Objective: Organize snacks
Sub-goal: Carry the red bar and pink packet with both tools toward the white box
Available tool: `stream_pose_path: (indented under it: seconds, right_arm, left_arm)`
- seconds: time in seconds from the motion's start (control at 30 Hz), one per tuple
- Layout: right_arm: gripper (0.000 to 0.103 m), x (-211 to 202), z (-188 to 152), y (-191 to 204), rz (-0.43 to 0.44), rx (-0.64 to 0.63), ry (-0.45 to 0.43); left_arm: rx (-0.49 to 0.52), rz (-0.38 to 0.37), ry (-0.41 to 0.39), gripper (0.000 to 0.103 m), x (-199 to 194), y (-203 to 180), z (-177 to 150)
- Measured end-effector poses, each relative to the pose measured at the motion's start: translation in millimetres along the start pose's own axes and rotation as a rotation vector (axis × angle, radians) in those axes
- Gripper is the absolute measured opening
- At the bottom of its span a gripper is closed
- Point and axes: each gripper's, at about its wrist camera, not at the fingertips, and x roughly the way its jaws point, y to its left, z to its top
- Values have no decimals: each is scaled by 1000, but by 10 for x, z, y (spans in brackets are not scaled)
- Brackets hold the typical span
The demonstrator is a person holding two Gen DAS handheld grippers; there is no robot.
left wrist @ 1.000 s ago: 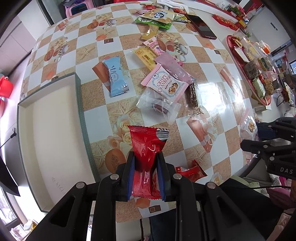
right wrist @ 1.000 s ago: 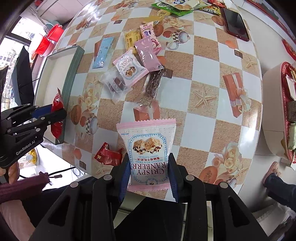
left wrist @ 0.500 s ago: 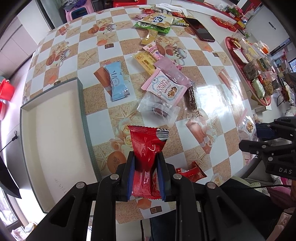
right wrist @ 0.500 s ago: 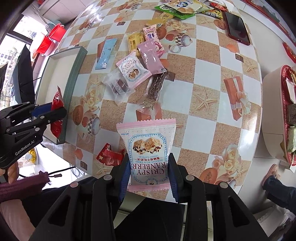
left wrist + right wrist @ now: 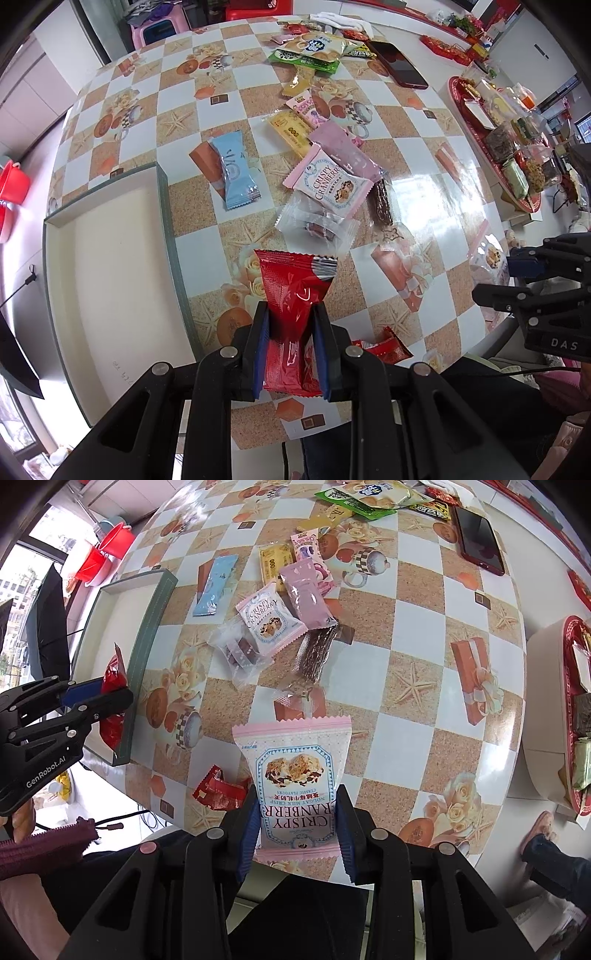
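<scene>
My left gripper is shut on a red snack packet, held above the table's near edge, just right of the empty white box with a green rim. My right gripper is shut on a pink Crispy Cranberry packet, also over the near edge. Each gripper shows in the other's view: the left gripper with its red packet by the box, the right gripper at the far right. Loose snacks lie mid-table: a blue packet, a second cranberry packet, a clear wrapped sweet.
A small red packet lies at the table's near edge between the grippers. Further back lie pink, yellow and green packets and a dark phone. A red tray of snacks stands at the right. A person's purple sleeve is at lower left.
</scene>
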Motion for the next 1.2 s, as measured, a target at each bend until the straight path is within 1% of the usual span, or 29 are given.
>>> stream_pose_path:
  seconds: [0.57,0.67,0.73,0.87,0.93,1.07,1.13,1.2]
  right_arm:
    - [39,11,152,150,-32,-70,9]
    - [39,-3,196,192,-38,-82,3]
    - [39,-2,252,259,-41,-100,3]
    - [39,11,407,487,-34,-152,0]
    - [39,29,502,664,-20,-189,-2]
    - [39,162,703,1114,22,-265,27]
    - [39,255,780,1363,37,-311,50]
    - [39,345,848,1637,49,-361,68]
  left_arm:
    - [-74,-9,-47,24,-78,224,-22]
    - [-89,-1,-57,24,-100,288,-49]
    - [-115,11,-69,24,-138,394,-80]
    - [-201,28,-87,24,-204,685,-177]
    - [-262,44,-95,24,-244,902,-256]
    - [-374,89,-94,24,-258,1328,-443]
    - [-437,110,-81,24,-228,1545,-571]
    - [-474,131,-64,24,-180,1698,-670]
